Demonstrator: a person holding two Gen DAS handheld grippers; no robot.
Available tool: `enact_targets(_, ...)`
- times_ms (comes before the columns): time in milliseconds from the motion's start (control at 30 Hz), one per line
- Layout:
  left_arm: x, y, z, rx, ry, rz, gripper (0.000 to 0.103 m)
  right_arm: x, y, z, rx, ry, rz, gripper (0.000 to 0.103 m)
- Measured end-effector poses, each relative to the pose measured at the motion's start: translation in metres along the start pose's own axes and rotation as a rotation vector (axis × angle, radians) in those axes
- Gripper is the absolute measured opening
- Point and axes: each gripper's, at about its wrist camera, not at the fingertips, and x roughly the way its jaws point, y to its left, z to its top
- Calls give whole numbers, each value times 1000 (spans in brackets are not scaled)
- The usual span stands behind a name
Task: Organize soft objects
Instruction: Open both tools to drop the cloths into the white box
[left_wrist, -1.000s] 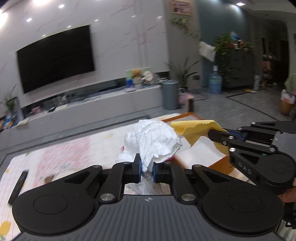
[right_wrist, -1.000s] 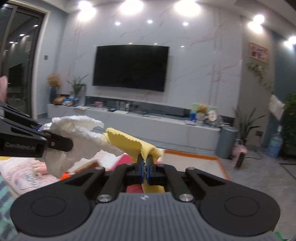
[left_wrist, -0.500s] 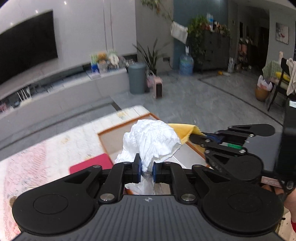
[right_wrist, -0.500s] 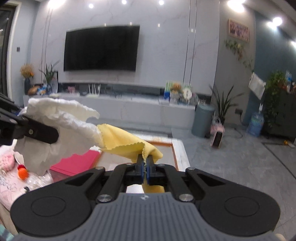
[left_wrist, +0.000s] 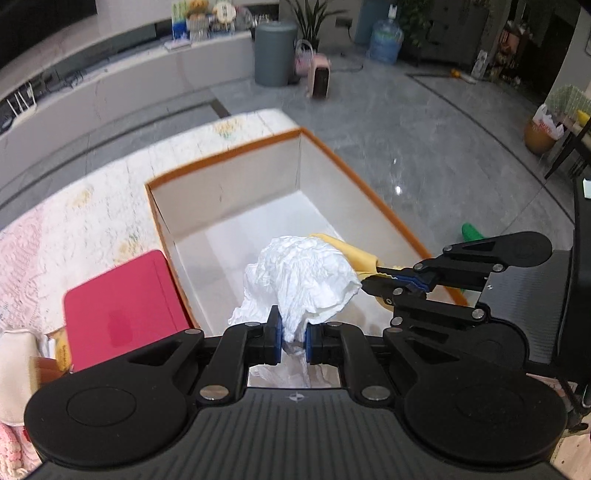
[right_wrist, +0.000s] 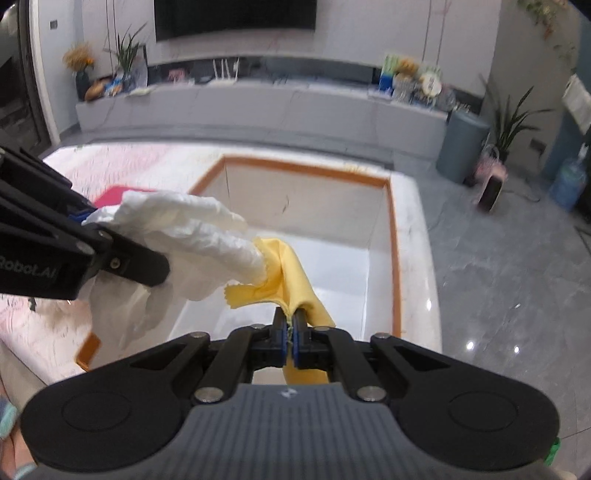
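While both soft items hang over the orange-rimmed box (left_wrist: 369, 177), the step in hand looks like the drop-off: carry done, release not yet made.

Left hand-held gripper (left_wrist: 293, 338): clenched on the crumpled white plastic bag (left_wrist: 299, 273), pads pinching a fold near its lower part; the rest of the bag bulges up and fwd above the box's white floor. Right hand-held gripper (right_wrist: 290, 339): clamped tight on the yellow cloth (right_wrist: 291, 273), which drapes up and toward the bag; cloth and bag touch at their near edges in the right wrist view.

Box sits on the patterned surface (left_wrist: 92, 206), interior looks empty as far as visible. A red flat item (left_wrist: 122, 314) lies just outside the box's left wall, no obstacle.

Next move, as I judge it: lower both a bit further inside the box walls, then let go, prob one at a time so bag and cloth don't drag each other. Bag is light and springy, may puff up or catch on a pad; cloth is thin, may cling to the pads. Can't tell how far above the box floor either hangs.
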Motion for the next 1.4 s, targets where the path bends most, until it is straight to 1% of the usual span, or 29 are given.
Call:
enact_targets(167, 21, 3, 2, 8, 73, -17, 12, 26, 3, -1, -43, 94, 32, 0)
enact_targets(233, 27, 2, 2, 10, 96, -12, 13, 35, 3, -2, -55, 123, 38, 0)
enact_targets(400, 38, -1, -1, 29, 145, -5, 13, 46, 5, -8, -46, 165, 44, 1)
enact_targets(533, 47, -4, -4, 32, 176, -1, 14, 55, 5, -8, -48, 199, 56, 7)
enact_targets(600, 48, -4, -4, 26, 181, 0, 15, 58, 6, -9, -48, 213, 59, 7)
enact_targets(700, 45, -4, -3, 25, 168, 0, 20, 59, 6, -9, -49, 225, 57, 7)
enact_targets(733, 43, -4, -3, 23, 165, 0, 20, 59, 6, -8, -46, 226, 57, 10)
enact_targets(767, 42, -4, -2, 20, 160, 2, 20, 58, 6, -7, -42, 224, 58, 18)
enact_targets(800, 41, -3, -1, 18, 156, 5, 22, 56, 6, -5, -39, 222, 57, 23)
enact_targets(833, 39, -3, 0, 16, 153, 6, 24, 54, 6, -5, -37, 219, 53, 31)
enact_targets(867, 36, -3, 1, 14, 148, 6, 27, 52, 7, -5, -36, 215, 48, 33)
enact_targets(933, 29, -2, 1, 10, 134, 2, 32, 49, 8, -4, -37, 213, 41, 33)
enact_targets(967, 25, -3, 2, 10, 124, -1, 37, 49, 10, -4, -38, 210, 39, 33)
enact_targets(1000, 21, -3, 2, 14, 111, -5, 43, 47, 11, -3, -40, 207, 37, 33)
enact_targets(1033, 15, -3, 2, 18, 97, -7, 47, 45, 13, -2, -42, 204, 35, 34)
enact_targets(1067, 9, -4, 2, 19, 85, -7, 52, 42, 14, -2, -45, 200, 31, 37)
enact_targets(1100, 3, -3, 2, 20, 73, -9, 54, 39, 15, -1, -49, 194, 25, 41)
enact_targets(1133, -2, -4, 2, 21, 63, -13, 54, 36, 17, 1, -51, 187, 15, 47)
enact_targets(1400, -45, -4, -2, 34, -17, -17, 55, 12, 25, 5, -36, 139, -21, 56)
